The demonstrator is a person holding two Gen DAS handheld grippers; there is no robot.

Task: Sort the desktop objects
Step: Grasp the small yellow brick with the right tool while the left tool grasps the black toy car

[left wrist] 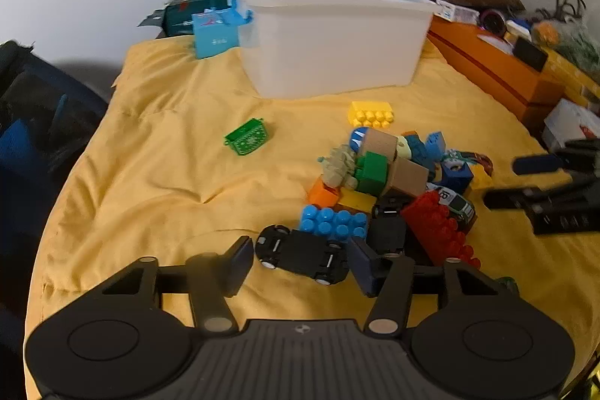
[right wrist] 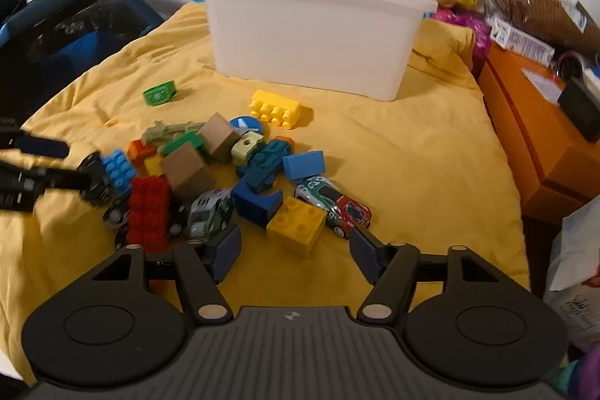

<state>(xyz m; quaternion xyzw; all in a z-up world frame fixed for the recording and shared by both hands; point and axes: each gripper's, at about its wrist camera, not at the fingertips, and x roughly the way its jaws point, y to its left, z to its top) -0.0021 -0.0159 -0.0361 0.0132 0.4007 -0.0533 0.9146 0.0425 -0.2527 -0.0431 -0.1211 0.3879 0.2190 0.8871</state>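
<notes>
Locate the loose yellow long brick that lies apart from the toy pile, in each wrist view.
Left wrist: the yellow long brick lies right of centre, just below the white bin, above the toy pile.
Right wrist: the same brick lies near centre, below the bin's front wall, above the pile.
Shared landmark: the white bin, behind the brick in both views.

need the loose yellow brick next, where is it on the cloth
The long yellow brick lies alone on the yellow cloth, between the white bin and the toy pile, right of the green piece.
</notes>
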